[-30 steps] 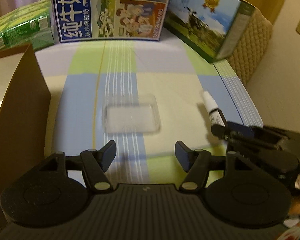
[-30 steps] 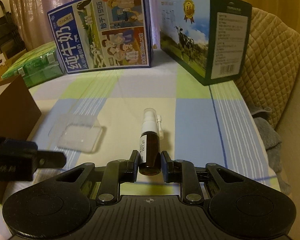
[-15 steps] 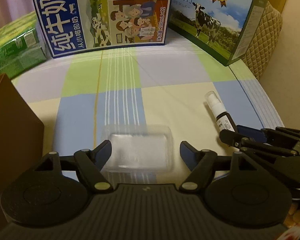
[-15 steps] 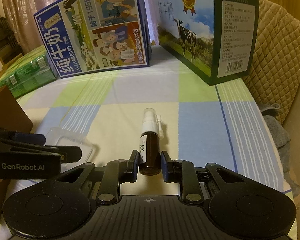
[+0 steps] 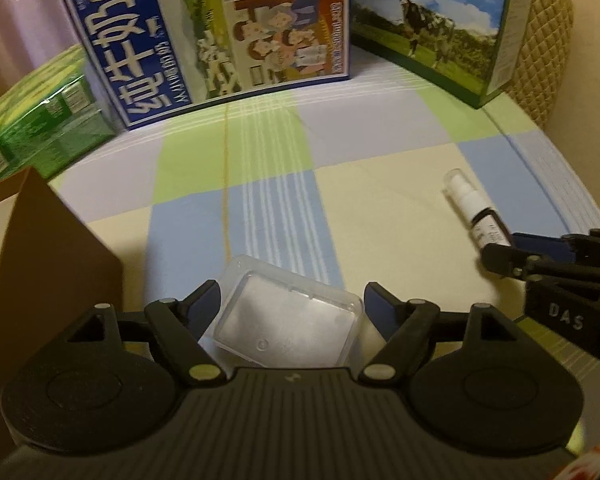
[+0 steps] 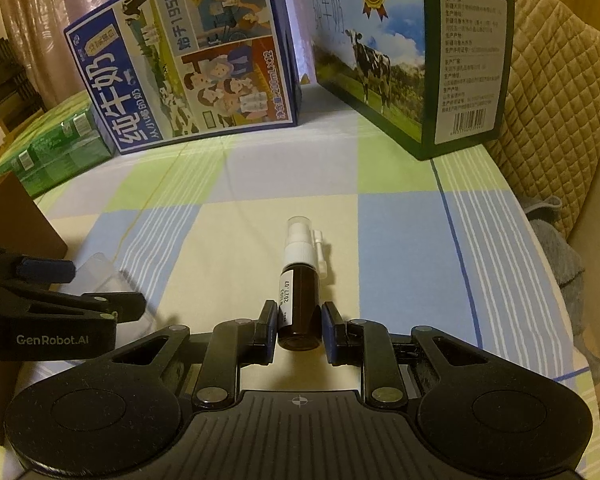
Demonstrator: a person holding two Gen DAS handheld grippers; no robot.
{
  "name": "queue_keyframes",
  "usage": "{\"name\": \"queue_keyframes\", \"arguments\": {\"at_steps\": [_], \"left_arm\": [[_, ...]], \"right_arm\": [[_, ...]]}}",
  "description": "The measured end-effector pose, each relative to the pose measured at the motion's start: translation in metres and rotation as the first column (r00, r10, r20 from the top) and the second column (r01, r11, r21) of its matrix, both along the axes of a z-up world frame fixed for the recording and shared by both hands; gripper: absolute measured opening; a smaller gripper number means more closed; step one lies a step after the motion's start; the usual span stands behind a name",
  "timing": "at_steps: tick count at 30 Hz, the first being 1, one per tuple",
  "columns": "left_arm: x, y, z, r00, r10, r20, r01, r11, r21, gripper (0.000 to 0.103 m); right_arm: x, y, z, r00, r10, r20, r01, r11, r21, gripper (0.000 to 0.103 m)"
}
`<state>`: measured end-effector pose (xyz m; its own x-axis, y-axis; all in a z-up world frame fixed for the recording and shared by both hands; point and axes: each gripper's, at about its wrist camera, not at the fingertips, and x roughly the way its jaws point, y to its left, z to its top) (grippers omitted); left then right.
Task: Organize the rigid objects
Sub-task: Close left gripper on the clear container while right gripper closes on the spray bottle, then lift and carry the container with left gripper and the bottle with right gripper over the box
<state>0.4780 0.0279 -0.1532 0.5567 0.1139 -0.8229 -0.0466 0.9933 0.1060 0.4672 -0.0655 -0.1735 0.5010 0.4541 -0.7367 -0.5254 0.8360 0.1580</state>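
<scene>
A clear plastic case [image 5: 288, 320] lies on the checked cloth between the open fingers of my left gripper [image 5: 292, 300]; the fingers stand on either side of it, apart from it. It shows partly behind the left gripper [image 6: 60, 292] in the right wrist view [image 6: 100, 276]. My right gripper [image 6: 299, 320] is shut on a dark brown spray bottle [image 6: 300, 292] with a white nozzle, held flat over the cloth. The bottle [image 5: 476, 212] and right gripper [image 5: 500, 254] also show at the right of the left wrist view.
A blue milk carton box [image 6: 188, 68] and a green cow-print box [image 6: 412, 52] stand at the back. A green pack [image 6: 48, 156] lies at the back left. A brown cardboard box [image 5: 48, 272] stands at the left. A quilted cushion [image 6: 556, 92] is at the right.
My left gripper has moved forward and down until the clear case lies between its open fingers. The right gripper still holds the bottle, nearly unmoved.
</scene>
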Motion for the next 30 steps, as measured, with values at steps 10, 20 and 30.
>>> {"name": "queue_keyframes", "arguments": {"at_steps": [10, 20, 30], "left_arm": [[-0.017, 0.02, -0.002, 0.98, 0.189, -0.068, -0.197, 0.973, -0.12, 0.076], [0.001, 0.029, -0.007, 0.983, 0.158, -0.094, -0.171, 0.973, -0.155, 0.057], [-0.003, 0.021, -0.01, 0.992, 0.091, -0.092, -0.1, 0.989, -0.109, 0.051]], "right_arm": [[-0.006, -0.004, -0.003, 1.0, 0.006, -0.014, -0.006, 1.0, 0.003, 0.02], [-0.007, -0.007, -0.003, 1.0, 0.005, -0.014, -0.005, 1.0, 0.0, 0.02], [-0.011, -0.009, 0.0, 1.0, 0.004, -0.011, -0.004, 1.0, -0.001, 0.02]]}}
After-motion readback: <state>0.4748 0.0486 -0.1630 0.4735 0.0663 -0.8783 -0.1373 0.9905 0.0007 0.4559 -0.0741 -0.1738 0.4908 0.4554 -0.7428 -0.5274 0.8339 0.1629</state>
